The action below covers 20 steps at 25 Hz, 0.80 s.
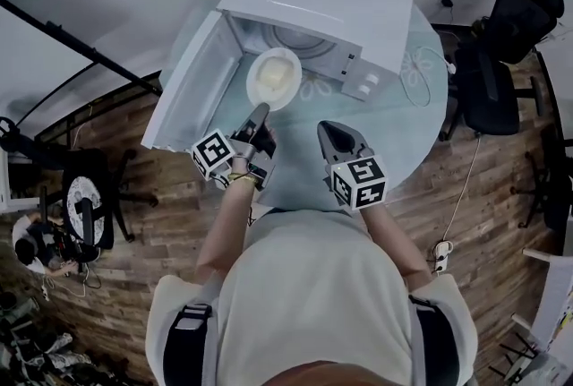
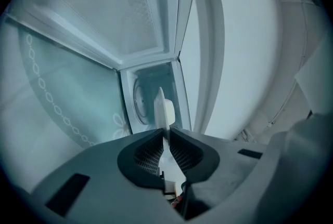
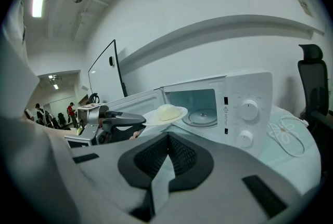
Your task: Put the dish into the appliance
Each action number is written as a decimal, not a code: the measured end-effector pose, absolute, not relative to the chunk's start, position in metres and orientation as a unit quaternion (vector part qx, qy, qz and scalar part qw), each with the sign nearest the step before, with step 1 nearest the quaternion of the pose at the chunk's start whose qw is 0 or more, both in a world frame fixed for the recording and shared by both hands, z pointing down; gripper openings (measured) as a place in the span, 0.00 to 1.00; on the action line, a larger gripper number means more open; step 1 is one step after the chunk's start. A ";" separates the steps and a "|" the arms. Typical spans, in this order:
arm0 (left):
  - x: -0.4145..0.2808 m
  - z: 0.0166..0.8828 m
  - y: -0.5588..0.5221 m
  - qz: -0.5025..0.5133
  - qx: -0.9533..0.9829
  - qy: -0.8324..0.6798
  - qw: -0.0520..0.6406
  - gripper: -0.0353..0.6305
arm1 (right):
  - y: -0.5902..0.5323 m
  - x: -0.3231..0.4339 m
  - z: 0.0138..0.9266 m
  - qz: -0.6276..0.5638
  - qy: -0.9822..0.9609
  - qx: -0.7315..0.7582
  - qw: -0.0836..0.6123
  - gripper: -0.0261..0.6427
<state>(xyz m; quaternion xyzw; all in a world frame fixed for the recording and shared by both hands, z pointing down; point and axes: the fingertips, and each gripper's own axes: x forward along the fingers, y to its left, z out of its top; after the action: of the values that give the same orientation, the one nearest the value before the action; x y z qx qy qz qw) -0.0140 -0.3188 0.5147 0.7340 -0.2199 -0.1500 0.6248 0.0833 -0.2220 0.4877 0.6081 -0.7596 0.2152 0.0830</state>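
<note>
Hardly a word to read here, just one sign and some marker patterns
On the microwave control panel a small warning triangle stood just beside the open cavity, and that was the only sign that came through. The tick marks ringing the upper dial and the lower dial were too small to read as figures. Black-and-white square markers showed on the left cube of the left gripper and on the right cube of the right gripper; they were patterns, not letters or numbers
</note>
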 end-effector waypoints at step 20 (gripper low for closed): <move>0.019 0.571 -0.399 -0.097 0.723 -0.197 0.656 0.11 | -0.227 0.096 0.511 0.240 -0.682 0.686 0.082 0.05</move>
<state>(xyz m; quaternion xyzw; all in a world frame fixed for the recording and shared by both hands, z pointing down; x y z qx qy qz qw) 0.0187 -0.3986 0.5714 0.7226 -0.1969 -0.0969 0.6556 0.0955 -0.2272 0.5106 0.6859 -0.6822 0.2396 0.0819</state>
